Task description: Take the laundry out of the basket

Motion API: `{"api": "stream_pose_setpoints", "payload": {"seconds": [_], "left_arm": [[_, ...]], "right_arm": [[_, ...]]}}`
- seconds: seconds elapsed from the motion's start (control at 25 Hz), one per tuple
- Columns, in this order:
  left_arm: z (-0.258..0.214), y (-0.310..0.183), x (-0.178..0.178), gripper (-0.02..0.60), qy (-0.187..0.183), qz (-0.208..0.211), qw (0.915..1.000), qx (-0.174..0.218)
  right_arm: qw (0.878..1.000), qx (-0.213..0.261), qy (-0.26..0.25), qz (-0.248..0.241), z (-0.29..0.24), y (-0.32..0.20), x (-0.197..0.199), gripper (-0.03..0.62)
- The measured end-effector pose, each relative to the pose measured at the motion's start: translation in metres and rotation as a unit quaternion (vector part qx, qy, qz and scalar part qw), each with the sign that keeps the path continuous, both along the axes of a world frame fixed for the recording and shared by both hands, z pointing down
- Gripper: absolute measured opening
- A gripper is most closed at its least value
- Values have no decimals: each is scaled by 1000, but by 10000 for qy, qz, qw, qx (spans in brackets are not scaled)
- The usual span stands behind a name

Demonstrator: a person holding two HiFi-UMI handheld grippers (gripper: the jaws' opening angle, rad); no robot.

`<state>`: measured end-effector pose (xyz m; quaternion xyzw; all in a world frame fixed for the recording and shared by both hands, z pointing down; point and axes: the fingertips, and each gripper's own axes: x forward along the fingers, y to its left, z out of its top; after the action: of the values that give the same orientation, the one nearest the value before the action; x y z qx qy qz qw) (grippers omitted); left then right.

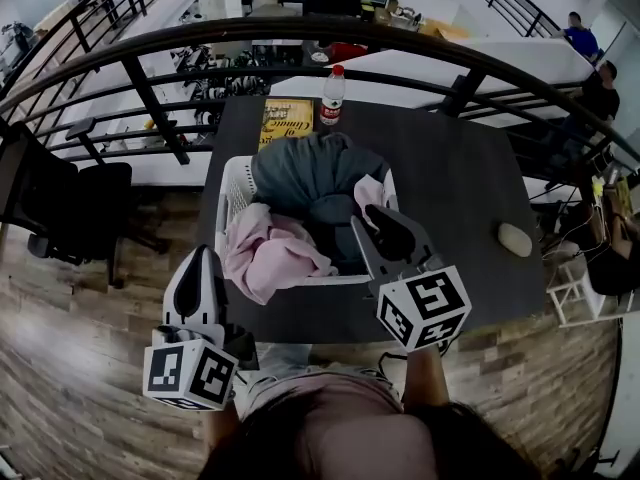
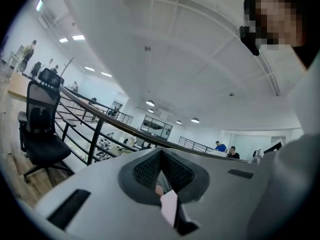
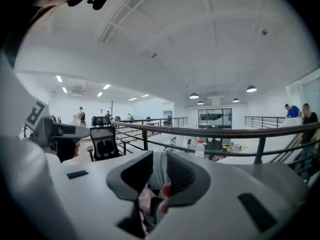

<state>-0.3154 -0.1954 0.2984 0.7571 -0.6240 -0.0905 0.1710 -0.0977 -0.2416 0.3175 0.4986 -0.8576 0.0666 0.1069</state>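
My right tongs [image 1: 380, 218] stand barely open, gripping nothing — grey laundry [image 1: 300, 173] just ahead of them; left tongs [image 1: 203, 258] shut, empty, farther off.

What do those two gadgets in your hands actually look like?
The left tool and right tool match: pale grey plastic shells tapering to two jaws lined with black ribbed pads. Each carries a white cube printed with black square markers.

Right of the basket [image 1: 233, 190] the surface [image 1: 455, 168] lies bare up to a pale object [image 1: 515, 239], perhaps a mouse; bottle [image 1: 332, 96] and railing [image 1: 400, 37] block behind.
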Motion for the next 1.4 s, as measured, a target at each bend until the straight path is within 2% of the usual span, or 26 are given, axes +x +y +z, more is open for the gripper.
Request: {"api": "stream_pose_setpoints", "payload": {"seconds": [0.28, 0.6, 1.12, 1.4], "left_arm": [[5, -38, -34, -11, 54, -139, 9999, 34], [19, -77, -59, -11, 137, -208, 9996, -139], [44, -122, -71, -11, 232, -43, 9989, -399], [56, -137, -70, -11, 296, 58, 9980, -546]], "right_arm": [[9987, -299, 403, -26, 27, -38, -18, 138], [9917, -776, 1025, 11, 61, -72, -27, 201], [9676, -1768, 1797, -111, 130, -102, -37, 284], [9529, -2428, 1815, 39, 164, -109, -31, 318]]}}
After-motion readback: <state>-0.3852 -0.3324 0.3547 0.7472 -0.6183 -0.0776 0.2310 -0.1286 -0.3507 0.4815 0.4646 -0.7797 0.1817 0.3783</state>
